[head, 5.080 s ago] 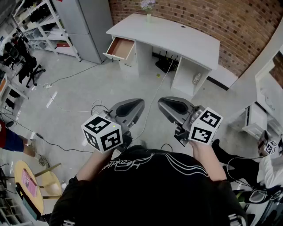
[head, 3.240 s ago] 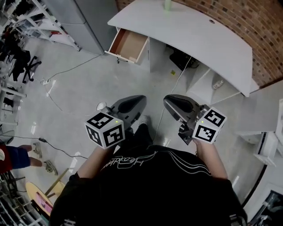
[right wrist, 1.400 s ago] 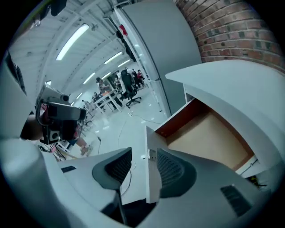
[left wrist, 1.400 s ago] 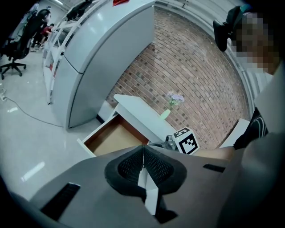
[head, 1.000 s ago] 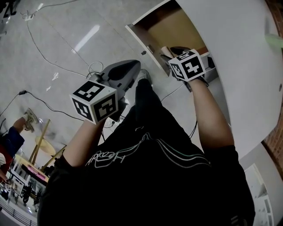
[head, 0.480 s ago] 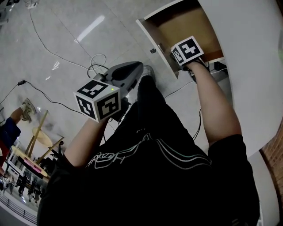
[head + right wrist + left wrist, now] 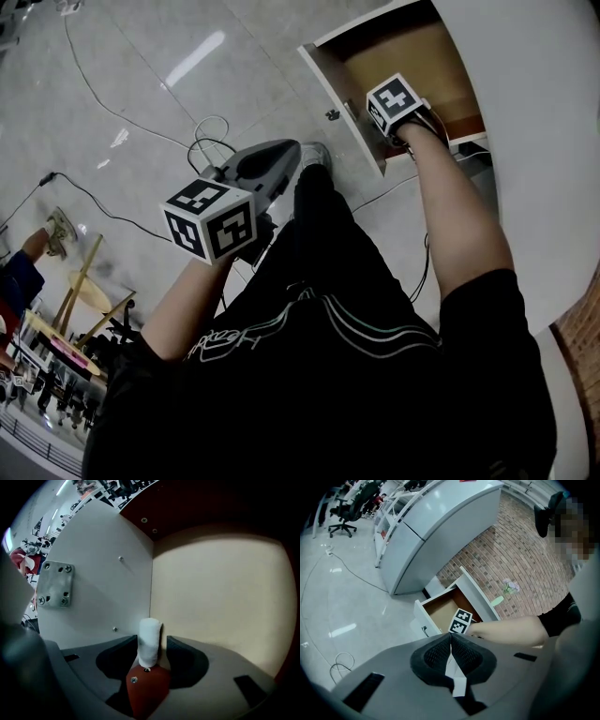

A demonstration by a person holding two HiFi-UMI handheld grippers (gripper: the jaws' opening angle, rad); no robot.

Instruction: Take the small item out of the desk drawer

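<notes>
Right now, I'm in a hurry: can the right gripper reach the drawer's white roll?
Likely yes: the right gripper is inside the open drawer; its jaws have just been closing, with the white roll between them.

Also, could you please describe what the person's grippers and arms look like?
The left gripper and right gripper have rounded grey shells, dark fingers and a white cube with black square markers. The T-shirt is black, short-sleeved, with white print.
</notes>
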